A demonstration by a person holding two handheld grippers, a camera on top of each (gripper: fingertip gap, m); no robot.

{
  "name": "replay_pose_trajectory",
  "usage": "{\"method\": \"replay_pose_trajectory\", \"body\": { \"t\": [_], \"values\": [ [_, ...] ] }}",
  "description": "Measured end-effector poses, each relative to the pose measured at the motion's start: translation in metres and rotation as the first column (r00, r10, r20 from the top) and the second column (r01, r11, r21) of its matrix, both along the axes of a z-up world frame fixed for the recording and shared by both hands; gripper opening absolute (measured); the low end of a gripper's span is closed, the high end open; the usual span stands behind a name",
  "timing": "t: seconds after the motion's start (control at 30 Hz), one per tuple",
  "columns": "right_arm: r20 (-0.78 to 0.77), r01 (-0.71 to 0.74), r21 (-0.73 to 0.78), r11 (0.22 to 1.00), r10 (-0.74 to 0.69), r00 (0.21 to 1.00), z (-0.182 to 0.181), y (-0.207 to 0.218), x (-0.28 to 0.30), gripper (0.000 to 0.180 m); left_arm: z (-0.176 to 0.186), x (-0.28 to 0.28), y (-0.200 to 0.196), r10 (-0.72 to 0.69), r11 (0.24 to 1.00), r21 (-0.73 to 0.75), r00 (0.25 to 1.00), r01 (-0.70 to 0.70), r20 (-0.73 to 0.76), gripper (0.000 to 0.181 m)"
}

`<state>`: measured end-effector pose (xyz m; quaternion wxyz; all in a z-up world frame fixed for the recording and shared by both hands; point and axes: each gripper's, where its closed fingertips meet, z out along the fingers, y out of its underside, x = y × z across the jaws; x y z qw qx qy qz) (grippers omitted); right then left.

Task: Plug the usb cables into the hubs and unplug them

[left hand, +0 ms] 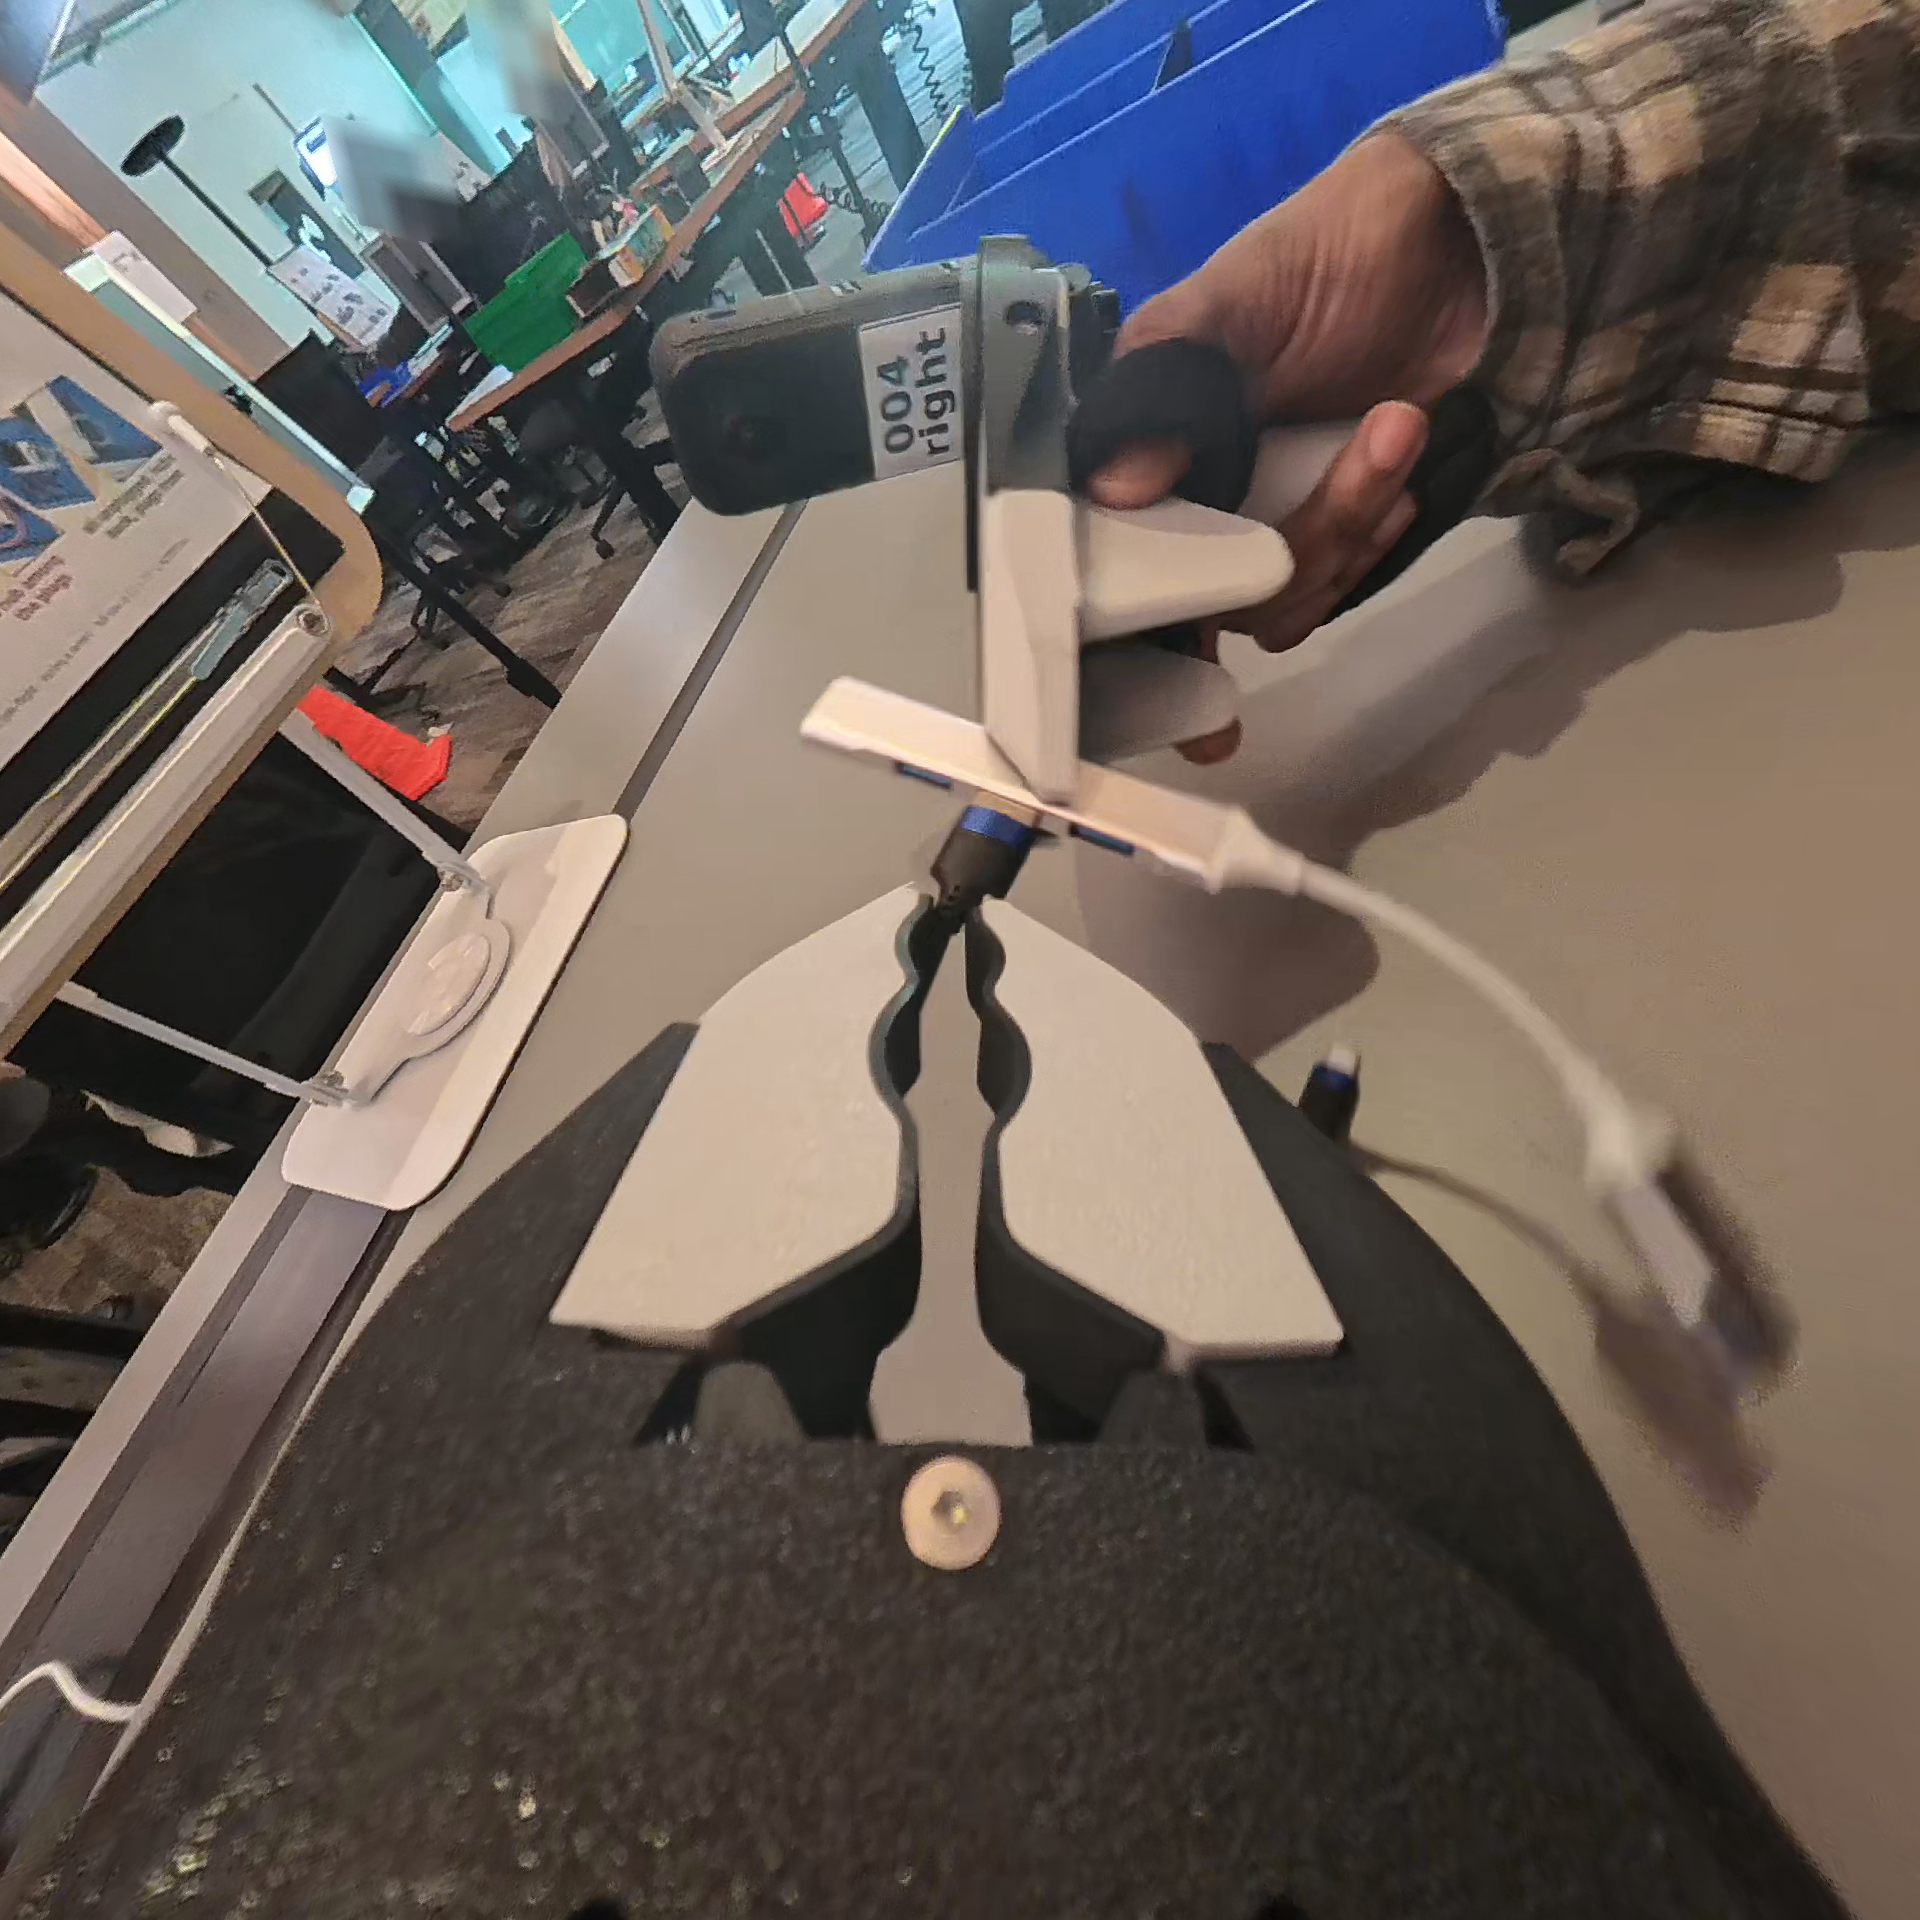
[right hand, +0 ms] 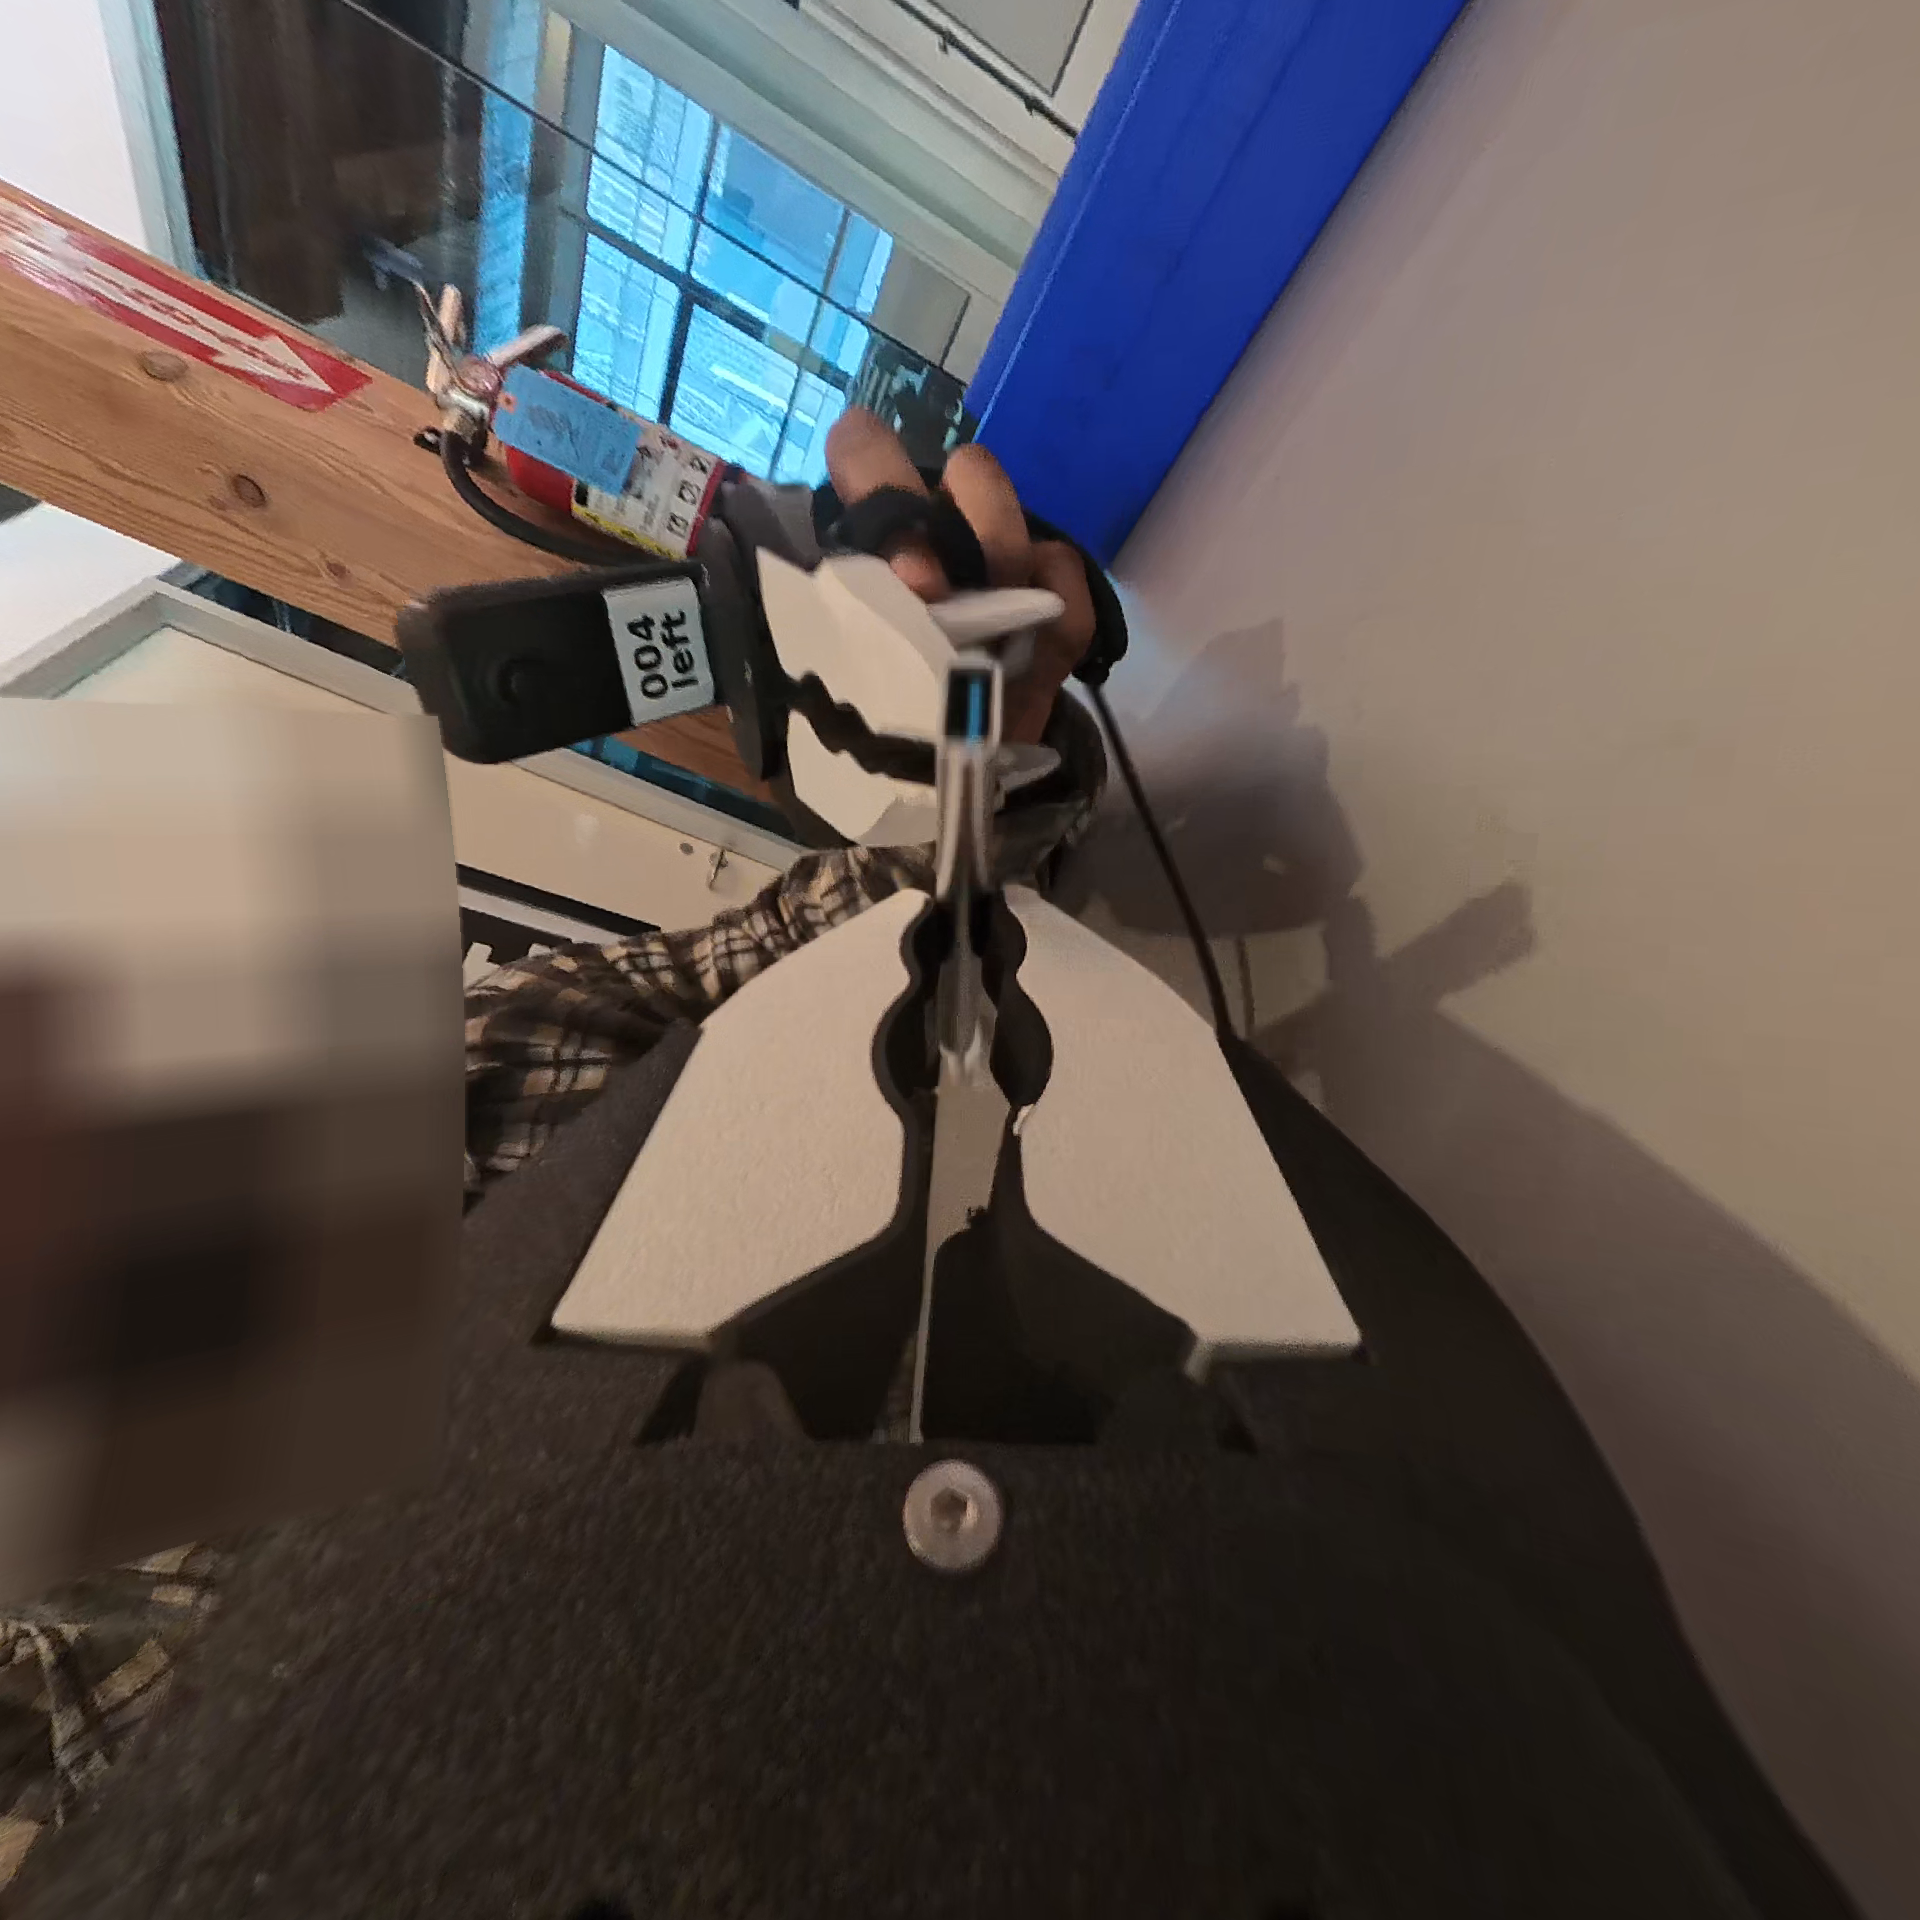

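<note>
My left gripper (left hand: 940, 920) is shut on a black USB cable just behind its blue-collared plug (left hand: 982, 847). The plug sits against a port on the edge of a flat white hub (left hand: 904, 727), and none of its metal tip shows. My right gripper (left hand: 1049, 784) comes from the far side and is shut across the hub, holding it above the grey table (left hand: 1610, 831). In the right wrist view my right gripper (right hand: 966, 914) clamps the hub (right hand: 966, 790) edge-on, with the left gripper (right hand: 920, 732) beyond it. The hub's white lead (left hand: 1486, 987) hangs right, its end blurred.
A second black plug with a blue collar (left hand: 1335, 1081) lies on the table to the right of my left gripper. A blue bin (left hand: 1143, 135) stands at the back. A white stand base (left hand: 457, 997) sits at the table's left edge. A thin black cable (right hand: 1164, 831) trails down.
</note>
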<state>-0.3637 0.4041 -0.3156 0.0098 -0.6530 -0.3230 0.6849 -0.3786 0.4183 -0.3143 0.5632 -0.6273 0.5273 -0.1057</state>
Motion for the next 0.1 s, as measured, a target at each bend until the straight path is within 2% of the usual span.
{"method": "replay_pose_trajectory", "body": {
  "t": [0.03, 0.1],
  "values": [
    [0.014, -0.01, 0.002, 1.0, 0.01, 1.0, -0.0035, -0.0033, -0.0028, 0.007, -0.0013, -0.0014, 0.0019, 0.009, 1.0, 0.003, 1.0, -0.009, -0.014, 0.004],
    [0.023, -0.004, -0.001, 1.0, 0.004, 1.0, -0.0066, -0.0037, -0.0061, 0.007, -0.0047, -0.0036, 0.0034, 0.017, 1.0, 0.019, 0.998, -0.016, -0.055, 0.004]
  ]
}}
